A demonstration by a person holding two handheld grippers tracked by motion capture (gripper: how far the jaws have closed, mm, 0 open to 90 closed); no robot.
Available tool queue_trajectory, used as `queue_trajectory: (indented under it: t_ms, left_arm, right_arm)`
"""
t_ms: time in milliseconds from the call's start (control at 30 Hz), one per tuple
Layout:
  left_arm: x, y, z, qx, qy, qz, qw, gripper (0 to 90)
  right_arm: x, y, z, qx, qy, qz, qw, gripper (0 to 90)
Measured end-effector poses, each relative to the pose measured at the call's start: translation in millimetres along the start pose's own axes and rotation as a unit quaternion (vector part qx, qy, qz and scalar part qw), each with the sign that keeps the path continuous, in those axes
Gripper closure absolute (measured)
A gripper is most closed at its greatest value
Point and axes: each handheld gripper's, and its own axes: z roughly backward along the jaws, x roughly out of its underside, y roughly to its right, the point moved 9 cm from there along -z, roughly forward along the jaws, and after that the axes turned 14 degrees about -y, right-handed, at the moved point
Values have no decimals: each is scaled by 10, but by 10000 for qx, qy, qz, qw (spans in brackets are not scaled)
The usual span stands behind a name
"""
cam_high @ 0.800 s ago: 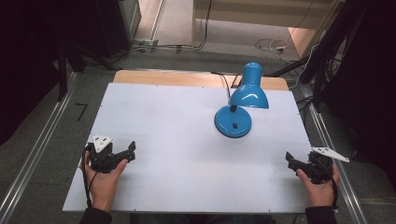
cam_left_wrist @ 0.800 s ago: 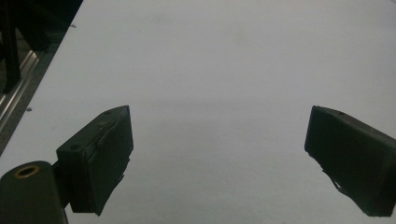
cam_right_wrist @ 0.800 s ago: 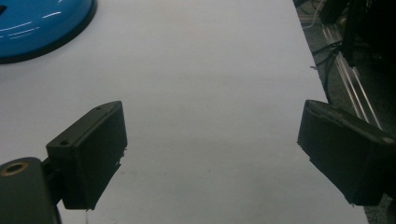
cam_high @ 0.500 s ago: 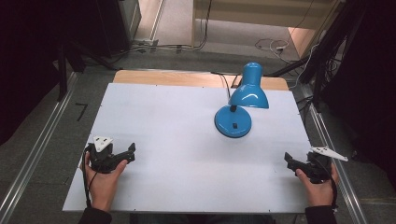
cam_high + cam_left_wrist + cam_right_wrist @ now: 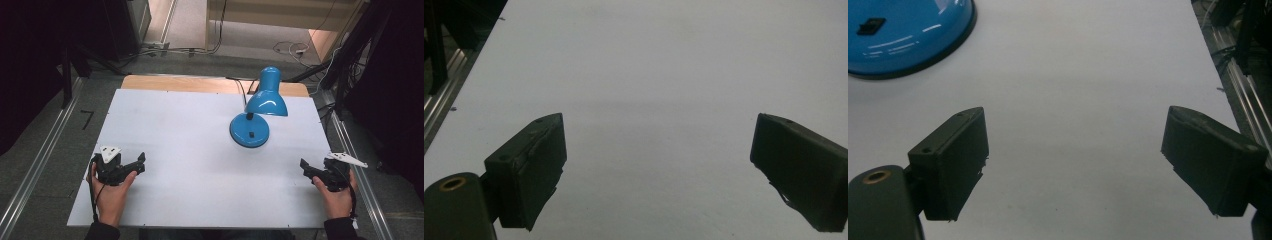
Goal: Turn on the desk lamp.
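While both tools gape empty, right tool (image 5: 1073, 160) view catches lamp base (image 5: 903, 35) (blue), left tool (image 5: 656, 170) view bare table (image 5: 664, 65).

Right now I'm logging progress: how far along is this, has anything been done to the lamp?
Nothing looks done: the blue lamp stands upright, untouched. Nothing is in hand: left gripper and right gripper rest open at the table's near corners. Any work on it is left.

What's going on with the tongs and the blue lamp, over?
Left tongs open, empty. Right tongs open, empty. Blue lamp upright on white table, untouched, nearer the right tongs. Nothing between. Over.
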Motion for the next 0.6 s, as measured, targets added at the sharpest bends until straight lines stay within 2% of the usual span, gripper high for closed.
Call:
queue_trajectory:
  t_ms: [167,300,533,600]
  left_arm:
    - [0,-1,-11,-26,-9,4,10000,82]
    - [-3,1,0,-61,-2,-27,10000,82]
    - [8,-8,0,-89,-22,-26,10000,82]
    - [13,-29,-10,-165,-39,-43,9998,82]
  right_arm:
    - [-81,-57,6,-71,82,24,9999,106]
    - [-112,-107,-10,-157,49,-16,9999,114]
    - [-180,-248,-21,-249,72,87,9996,115]
    - [-194,-279,-43,-269,48,128,9995,116]
